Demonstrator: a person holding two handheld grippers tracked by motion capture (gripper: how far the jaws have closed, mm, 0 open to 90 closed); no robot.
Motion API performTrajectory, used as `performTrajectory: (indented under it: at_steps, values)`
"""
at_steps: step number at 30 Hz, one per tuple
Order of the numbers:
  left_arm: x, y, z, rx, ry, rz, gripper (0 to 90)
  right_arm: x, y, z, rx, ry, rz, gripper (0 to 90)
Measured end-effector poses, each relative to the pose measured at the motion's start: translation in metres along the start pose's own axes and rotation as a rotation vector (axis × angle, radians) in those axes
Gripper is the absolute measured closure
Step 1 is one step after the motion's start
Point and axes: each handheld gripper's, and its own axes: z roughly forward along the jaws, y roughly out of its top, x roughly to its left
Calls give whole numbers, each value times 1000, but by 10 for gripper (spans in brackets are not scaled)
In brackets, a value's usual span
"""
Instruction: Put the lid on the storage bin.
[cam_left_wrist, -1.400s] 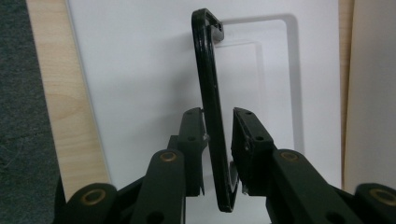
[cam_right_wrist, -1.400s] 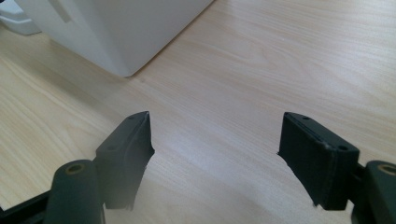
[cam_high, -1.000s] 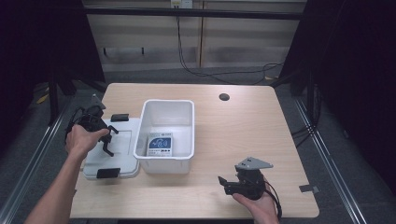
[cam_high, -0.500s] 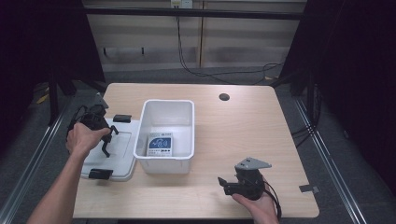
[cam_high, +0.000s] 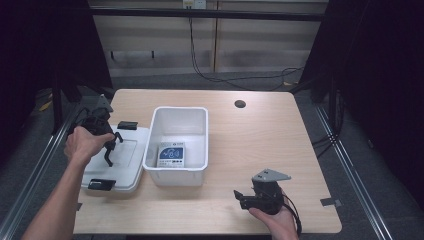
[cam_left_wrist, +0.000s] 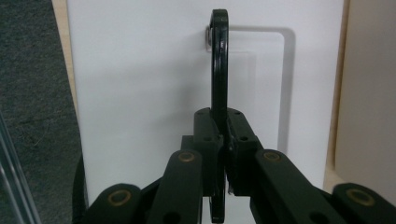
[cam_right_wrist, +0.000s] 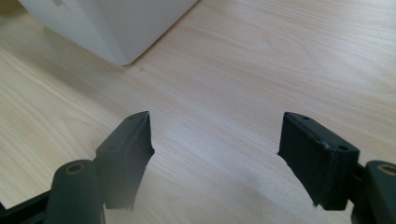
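since the earlier frames the left gripper (cam_high: 106, 145) has drawn a little toward the left edge of the table (cam_high: 260, 145) with its load, while the right gripper (cam_high: 250, 199) has barely shifted near the front edge. the left fingers (cam_left_wrist: 205, 140) are pressed together on a thin black hook (cam_left_wrist: 219, 60), a curved strip of dark metal or plastic that rises from between the pads and ends in a rounded loop; in the high view it hangs down from the gripper over the white lid (cam_high: 125, 165), which lies flat by the table's left edge just beside the white bin (cam_high: 200, 170). the right fingers (cam_right_wrist: 126, 154) stand wide apart with nothing between them, hovering low over bare wood off the bin's front right corner. the hold looks like the main risk: the pads pinch only a narrow stretch of the hook's shank, so a quick swing or a knock against the bin's rim could make it pivot or slip out and drop onto the lid or off the left edge. the hook's loop could also catch one of the lid's black latches (cam_high: 102, 184) and drag the lid. the idle right gripper sits close enough to nudge the bin if it moves carelessly. inside the bin lies a small blue and white packet (cam_high: 171, 155) with a printed panel; its writing is too small to read, and no other brand or label shows.
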Motion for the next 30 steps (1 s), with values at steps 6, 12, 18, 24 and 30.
performTrajectory:
  at_steps: [6, 12, 18, 24, 30]
  values:
    - [1, 0, -11, 11, -10, 9, 849, 0, 0, 1, -2, 3, -6, 253]
    - [4, -2, -16, 16, -29, 12, 849, 0, 0, 1, 2, 1, -1, 253]
    - [8, -4, -23, -1, -32, -2, 849, 0, 0, 0, 3, -1, 0, 253]
    - [9, -6, -34, 1, -27, 6, 849, 0, 0, 1, 4, -3, 1, 252]
    - [7, -6, -40, 0, -28, 31, 849, 0, -1, 0, 9, -6, 5, 249]
